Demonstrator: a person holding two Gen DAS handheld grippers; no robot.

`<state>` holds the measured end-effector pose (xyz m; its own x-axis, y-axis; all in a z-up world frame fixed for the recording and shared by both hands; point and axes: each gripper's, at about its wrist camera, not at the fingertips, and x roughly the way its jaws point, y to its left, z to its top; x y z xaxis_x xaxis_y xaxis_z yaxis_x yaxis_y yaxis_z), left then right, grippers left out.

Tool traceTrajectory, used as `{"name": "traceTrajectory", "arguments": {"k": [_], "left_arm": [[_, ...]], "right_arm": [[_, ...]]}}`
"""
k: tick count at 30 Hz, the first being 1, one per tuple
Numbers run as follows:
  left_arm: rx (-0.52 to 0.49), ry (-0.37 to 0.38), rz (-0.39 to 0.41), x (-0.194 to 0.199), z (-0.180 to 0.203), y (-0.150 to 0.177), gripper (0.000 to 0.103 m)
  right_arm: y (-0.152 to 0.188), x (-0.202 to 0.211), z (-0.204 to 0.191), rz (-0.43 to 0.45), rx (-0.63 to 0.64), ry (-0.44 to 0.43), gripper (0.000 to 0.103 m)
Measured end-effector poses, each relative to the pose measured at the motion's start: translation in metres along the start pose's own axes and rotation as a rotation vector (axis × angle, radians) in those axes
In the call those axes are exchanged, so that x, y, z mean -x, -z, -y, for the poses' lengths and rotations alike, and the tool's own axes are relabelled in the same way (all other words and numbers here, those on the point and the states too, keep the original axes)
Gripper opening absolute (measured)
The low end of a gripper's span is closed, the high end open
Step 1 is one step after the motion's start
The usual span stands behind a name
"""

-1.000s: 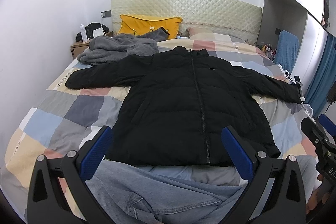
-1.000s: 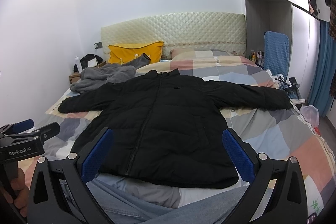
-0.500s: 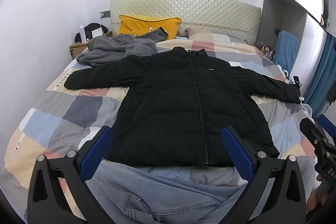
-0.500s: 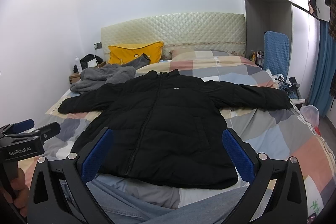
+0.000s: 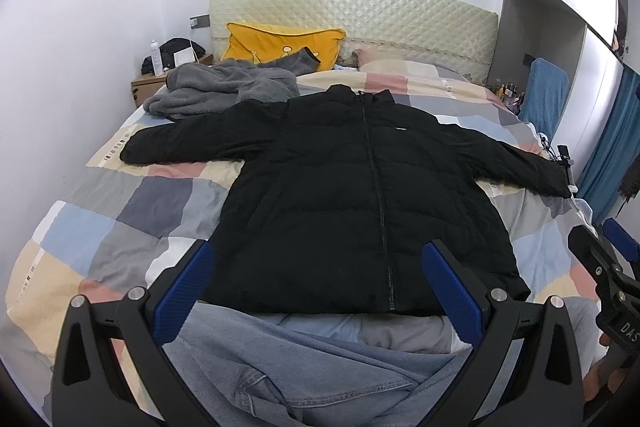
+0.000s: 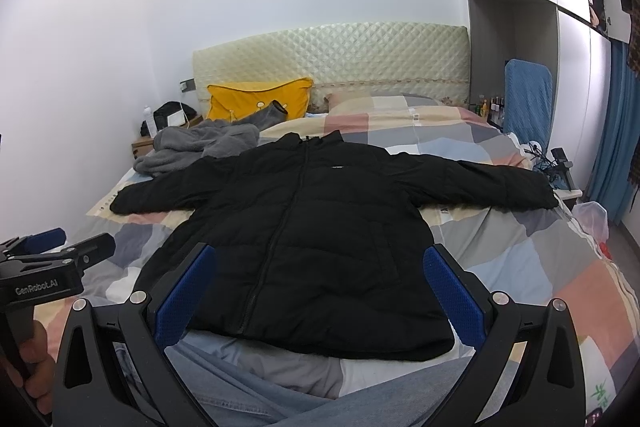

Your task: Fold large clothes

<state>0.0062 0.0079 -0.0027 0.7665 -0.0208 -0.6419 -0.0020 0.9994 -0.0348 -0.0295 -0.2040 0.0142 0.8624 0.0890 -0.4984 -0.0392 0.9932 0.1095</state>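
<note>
I held my left gripper point(image 5: 316, 283) and right gripper point(image 6: 320, 283) spread wide, gripping nothing, at the bottom of each frame. The black zipped puffer jacket point(image 5: 360, 195) lay flat mid-frame, sleeves outstretched, on the pastel checked bedspread point(image 5: 132, 211).

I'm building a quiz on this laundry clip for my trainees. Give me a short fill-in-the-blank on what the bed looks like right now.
1. The black jacket lies flat on the bed with its front zipper ____.
2. The pillow against the headboard is ____ in colour.
3. Both sleeves of the jacket are spread ____, not folded in.
4. The left gripper and the right gripper both have their jaws ____, holding nothing.

Missing words: closed; yellow; outward; open
</note>
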Motion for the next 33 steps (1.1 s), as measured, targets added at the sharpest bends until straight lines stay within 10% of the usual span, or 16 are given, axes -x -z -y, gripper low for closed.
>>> {"name": "traceTrajectory", "arguments": {"k": [17,33], "left_arm": [[-0.034,-0.016,-0.009,-0.034,0.006,-0.027,0.103],[-0.058,0.125,0.093,-0.032,0.053,-0.144,0.103]], "right_arm": [[-0.021,-0.024,0.008,-0.017,-0.018,0.003,0.103],[-0.108,-0.027,0.058,0.131,-0.035,0.057,0.103]]}}
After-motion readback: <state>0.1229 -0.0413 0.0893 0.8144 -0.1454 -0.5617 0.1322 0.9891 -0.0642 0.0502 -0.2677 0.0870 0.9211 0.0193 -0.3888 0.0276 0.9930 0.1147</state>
